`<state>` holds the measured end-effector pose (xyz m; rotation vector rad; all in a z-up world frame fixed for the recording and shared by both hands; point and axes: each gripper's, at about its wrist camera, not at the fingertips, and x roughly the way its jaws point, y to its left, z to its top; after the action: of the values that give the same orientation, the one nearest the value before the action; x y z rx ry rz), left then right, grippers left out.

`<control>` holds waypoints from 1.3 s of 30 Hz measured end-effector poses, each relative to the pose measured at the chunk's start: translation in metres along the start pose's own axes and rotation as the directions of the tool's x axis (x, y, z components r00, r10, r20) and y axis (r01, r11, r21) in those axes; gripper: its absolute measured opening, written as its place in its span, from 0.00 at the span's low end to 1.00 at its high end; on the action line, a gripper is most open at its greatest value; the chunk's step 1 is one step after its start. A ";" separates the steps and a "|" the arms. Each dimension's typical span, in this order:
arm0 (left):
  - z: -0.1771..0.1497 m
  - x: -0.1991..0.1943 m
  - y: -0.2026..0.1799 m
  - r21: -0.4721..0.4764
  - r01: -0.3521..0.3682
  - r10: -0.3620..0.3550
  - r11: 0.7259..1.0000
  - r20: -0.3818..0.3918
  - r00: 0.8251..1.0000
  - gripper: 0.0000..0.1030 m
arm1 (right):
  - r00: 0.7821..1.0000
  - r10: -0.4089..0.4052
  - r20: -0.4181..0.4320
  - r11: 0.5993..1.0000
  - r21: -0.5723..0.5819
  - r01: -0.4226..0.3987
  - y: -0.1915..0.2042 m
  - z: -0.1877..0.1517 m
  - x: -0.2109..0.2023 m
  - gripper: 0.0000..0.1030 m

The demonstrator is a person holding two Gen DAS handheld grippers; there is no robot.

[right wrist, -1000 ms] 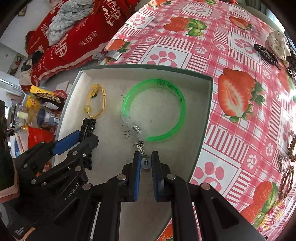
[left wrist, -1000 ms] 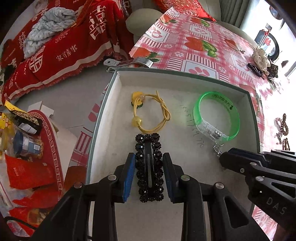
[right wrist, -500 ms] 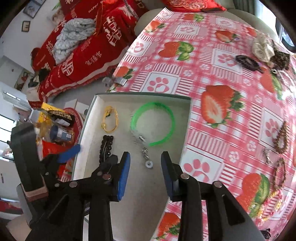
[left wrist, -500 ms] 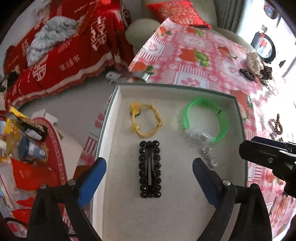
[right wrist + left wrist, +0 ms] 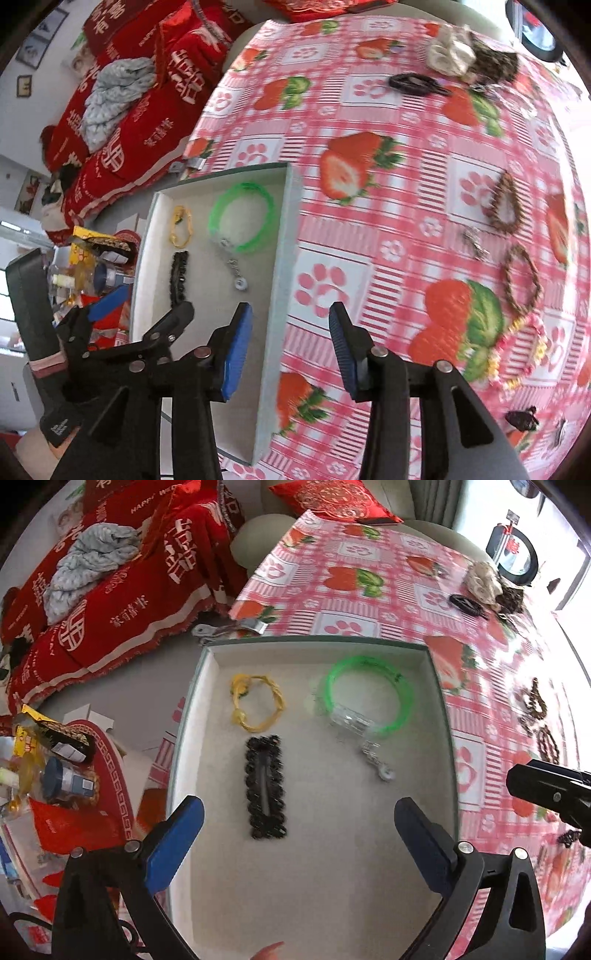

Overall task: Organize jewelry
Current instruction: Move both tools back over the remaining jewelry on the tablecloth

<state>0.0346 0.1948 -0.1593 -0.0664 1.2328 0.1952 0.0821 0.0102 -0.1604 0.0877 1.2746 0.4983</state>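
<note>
A shallow tray with a pale lining sits at the table's corner. In it lie a black beaded hair clip, a yellow cord bracelet, a green bangle and a small silver charm on a chain. My left gripper is open and empty above the tray's near half. My right gripper is open and empty above the tray's right rim.
On the strawberry tablecloth to the right lie brown beaded bracelets, a silver piece, a pink and yellow beaded string, a black clip and scrunchies. A red-covered sofa and floor clutter are left.
Both grippers opened and let go, the left of the black hair clip, the right of the silver charm, and both pulled back and up. The right one swung toward the table's right side.
</note>
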 end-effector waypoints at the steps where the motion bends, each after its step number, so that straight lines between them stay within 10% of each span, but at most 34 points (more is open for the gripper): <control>1: -0.001 -0.002 -0.004 0.007 0.004 -0.004 1.000 -0.002 1.000 1.00 | 1.000 -0.006 0.005 1.000 0.009 0.006 -0.005 -0.002 -0.004 0.53; 6: -0.001 -0.011 -0.029 0.041 0.048 -0.047 0.998 -0.027 0.999 1.00 | 0.999 -0.047 0.016 0.997 0.062 0.046 -0.032 -0.013 -0.020 0.60; 8: 0.000 -0.014 -0.043 0.063 0.064 -0.061 0.996 -0.038 0.997 1.00 | 0.998 -0.058 0.016 0.994 0.092 0.056 -0.045 -0.018 -0.025 0.81; 39: -0.018 -0.012 -0.236 0.372 0.254 -0.211 0.893 -0.154 0.965 1.00 | 0.950 -0.310 -0.039 0.893 0.331 0.305 -0.237 -0.115 -0.103 0.83</control>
<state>0.0573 -0.0411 -0.1667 0.1229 1.3416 -0.2697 0.0273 -0.2666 -0.1830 0.1697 1.3192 0.0043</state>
